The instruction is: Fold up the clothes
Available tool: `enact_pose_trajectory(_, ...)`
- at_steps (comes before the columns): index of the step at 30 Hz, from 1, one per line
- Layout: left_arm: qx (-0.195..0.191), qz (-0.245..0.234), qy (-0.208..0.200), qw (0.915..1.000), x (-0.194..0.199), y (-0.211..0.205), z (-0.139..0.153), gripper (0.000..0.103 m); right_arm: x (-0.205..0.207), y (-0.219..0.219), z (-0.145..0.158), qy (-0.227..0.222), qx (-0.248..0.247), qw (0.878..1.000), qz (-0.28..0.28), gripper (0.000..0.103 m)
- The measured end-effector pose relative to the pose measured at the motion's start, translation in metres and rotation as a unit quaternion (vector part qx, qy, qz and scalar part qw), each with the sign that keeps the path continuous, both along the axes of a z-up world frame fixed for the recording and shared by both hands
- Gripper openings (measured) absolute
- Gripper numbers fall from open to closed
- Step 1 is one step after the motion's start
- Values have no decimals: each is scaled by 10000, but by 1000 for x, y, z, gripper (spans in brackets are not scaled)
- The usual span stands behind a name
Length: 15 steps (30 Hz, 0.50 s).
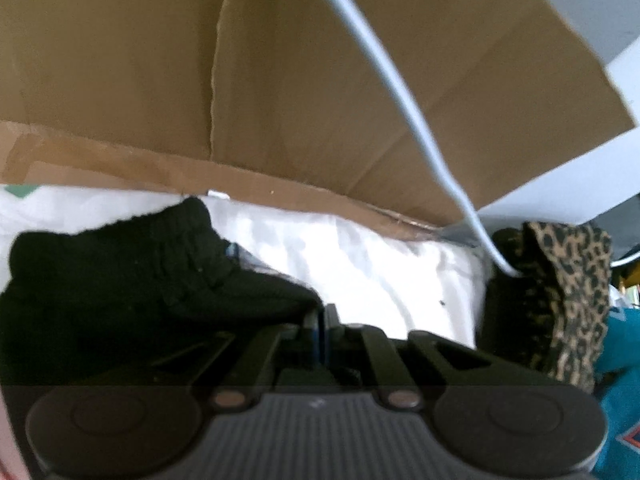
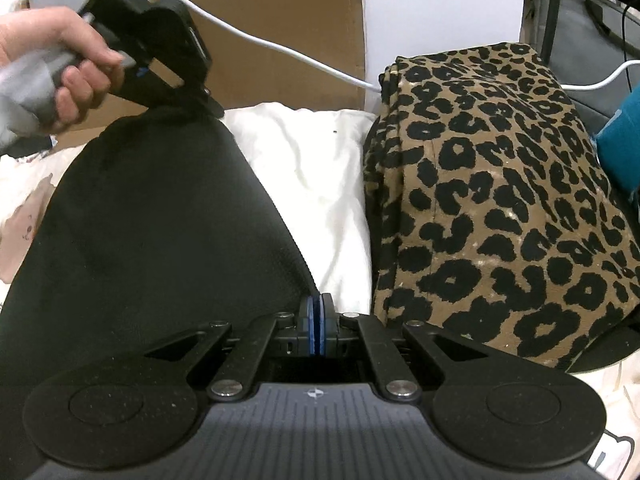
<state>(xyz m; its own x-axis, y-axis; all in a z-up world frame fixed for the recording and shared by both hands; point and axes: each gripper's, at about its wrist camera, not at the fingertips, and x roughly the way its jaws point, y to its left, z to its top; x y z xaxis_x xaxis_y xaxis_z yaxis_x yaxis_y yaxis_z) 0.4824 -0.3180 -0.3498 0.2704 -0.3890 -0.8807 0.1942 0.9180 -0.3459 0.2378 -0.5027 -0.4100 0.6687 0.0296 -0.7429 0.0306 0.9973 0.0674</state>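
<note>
Black garment (image 2: pixel 152 216): dark knit fabric, spread over the left half of the right wrist view, lying on a white sheet (image 2: pixel 320 168). Its near right edge runs into the right gripper (image 2: pixel 319 322); its far corner is bunched up under the left gripper (image 2: pixel 200 100). In the left wrist view the same fabric (image 1: pixel 132 268) lies bunched at the left, a ribbed band showing at its far end.

Right gripper: fingers closed, blue pads pressed together on the garment's edge.

Left gripper (image 1: pixel 322 320): fingers closed on the garment's far corner; carried by a hand (image 2: pixel 60 64) at the far left of the right wrist view.

Leopard-print garment (image 2: pixel 492 200): tan with black spots, folded into a pile at the right, just beside the white sheet, apart from the black garment.

Teal garment (image 2: pixel 618 144): at the far right edge, partly hidden behind the leopard-print pile.

Cardboard box (image 1: pixel 320 80): brown, standing along the far side of the sheet, flap raised.

White cable (image 2: pixel 280 52): runs from the left gripper across the box to the leopard-print pile.
</note>
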Motion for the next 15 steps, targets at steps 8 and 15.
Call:
enact_pose_trajectory(8, -14, -452, -319, 9985, -6, 13, 34, 31, -20, 0, 26, -566, 40, 9984, -86, 5)
enact_pose_trajectory(15, 764, -884, -787, 9900, -6, 50, 61, 29, -19, 19, 23, -541, 202, 9982, 168, 5)
